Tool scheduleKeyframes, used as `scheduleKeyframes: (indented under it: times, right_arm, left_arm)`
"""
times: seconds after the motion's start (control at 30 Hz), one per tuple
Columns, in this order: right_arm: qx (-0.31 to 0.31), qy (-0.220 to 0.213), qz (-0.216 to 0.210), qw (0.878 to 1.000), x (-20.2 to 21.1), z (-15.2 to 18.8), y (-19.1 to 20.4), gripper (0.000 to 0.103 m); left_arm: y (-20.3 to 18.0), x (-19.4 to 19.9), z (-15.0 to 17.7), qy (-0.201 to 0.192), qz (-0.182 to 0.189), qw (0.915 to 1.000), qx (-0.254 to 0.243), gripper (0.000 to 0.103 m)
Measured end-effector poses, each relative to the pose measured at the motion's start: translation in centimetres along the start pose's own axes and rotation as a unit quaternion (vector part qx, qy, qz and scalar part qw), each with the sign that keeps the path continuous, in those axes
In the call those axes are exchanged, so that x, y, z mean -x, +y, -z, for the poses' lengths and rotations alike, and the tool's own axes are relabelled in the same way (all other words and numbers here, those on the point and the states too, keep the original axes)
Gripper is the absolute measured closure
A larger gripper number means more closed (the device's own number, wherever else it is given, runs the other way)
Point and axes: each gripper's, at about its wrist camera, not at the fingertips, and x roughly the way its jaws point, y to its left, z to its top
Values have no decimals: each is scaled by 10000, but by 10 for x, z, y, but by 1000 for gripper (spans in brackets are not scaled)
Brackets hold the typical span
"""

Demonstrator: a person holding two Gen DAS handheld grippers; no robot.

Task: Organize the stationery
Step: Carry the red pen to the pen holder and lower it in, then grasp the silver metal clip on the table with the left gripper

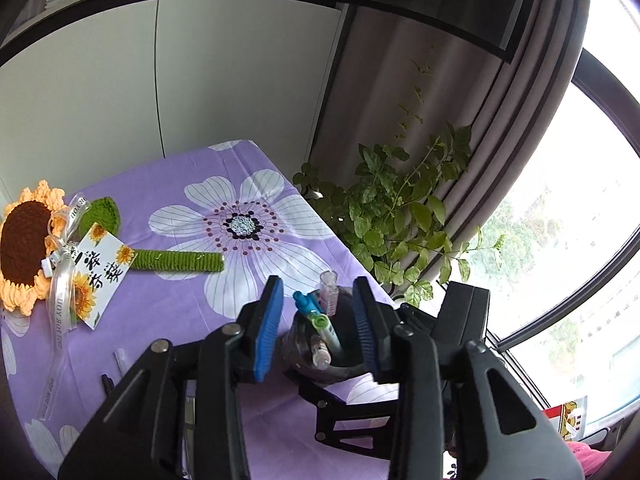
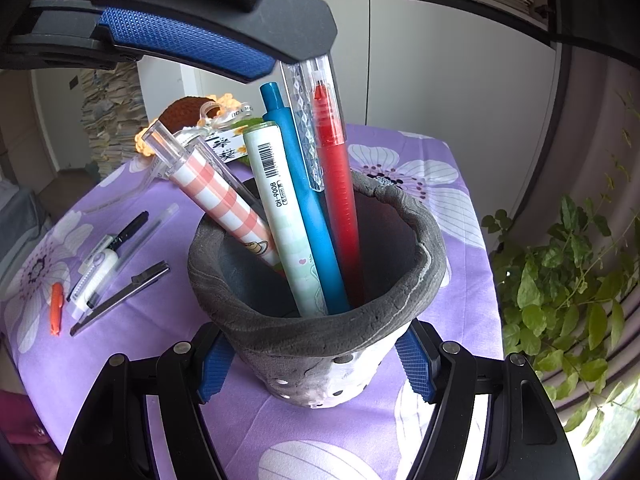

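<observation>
A grey clay pen pot [image 2: 404, 216] stands on the purple flowered tablecloth [image 2: 460, 240]. My right gripper [image 2: 316, 364] is shut on its lower wall, one blue pad pressing each side. Inside lean a pink-checked pen [image 2: 224, 196], a white barcode pen [image 2: 280, 216], a blue pen [image 2: 300, 200] and a red pen [image 2: 336, 184] with a clear cap. My left gripper [image 1: 319, 292] hovers open over the pot [image 1: 308, 366], its pads apart from the pen tops between them. In the right wrist view its finger [image 2: 180, 40] sits just above the red pen's cap.
Left of the pot lie loose items: a black marker [image 2: 128, 232], a white pen [image 2: 100, 268], a dark clip-like stick [image 2: 120, 296] and a small orange piece [image 2: 56, 304]. A crocheted sunflower [image 1: 24, 248] lies at the far left. A leafy plant [image 1: 400, 220] stands past the table's right edge.
</observation>
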Motion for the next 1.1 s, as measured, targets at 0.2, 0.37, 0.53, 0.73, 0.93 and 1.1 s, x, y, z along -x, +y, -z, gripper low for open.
scheduleKeyframes:
  times: [0.2, 0.37, 0.53, 0.73, 0.93, 1.1]
  right_arm:
    - [-1, 1, 0, 10000, 0, 0, 0, 31]
    - [2, 1, 1, 10000, 0, 0, 0, 31]
    - [-2, 0, -1, 10000, 0, 0, 0, 31]
    - [-1, 0, -1, 10000, 0, 0, 0, 31]
    - [0, 0, -4, 10000, 0, 0, 0, 31]
    - [0, 0, -4, 10000, 0, 0, -1, 31]
  left_arm:
    - [39, 32, 12, -326, -523, 9974, 380, 52]
    - [74, 15, 44, 268, -851, 9930, 775, 53]
    - [76, -14, 79, 854, -1219, 9880, 412, 54]
    - [81, -36, 96, 1196, -1264, 9842, 333, 65]
    - [88, -51, 100, 1419, -1340, 9801, 375, 65]
    - [92, -58, 103, 1514, -1365, 9783, 378, 91]
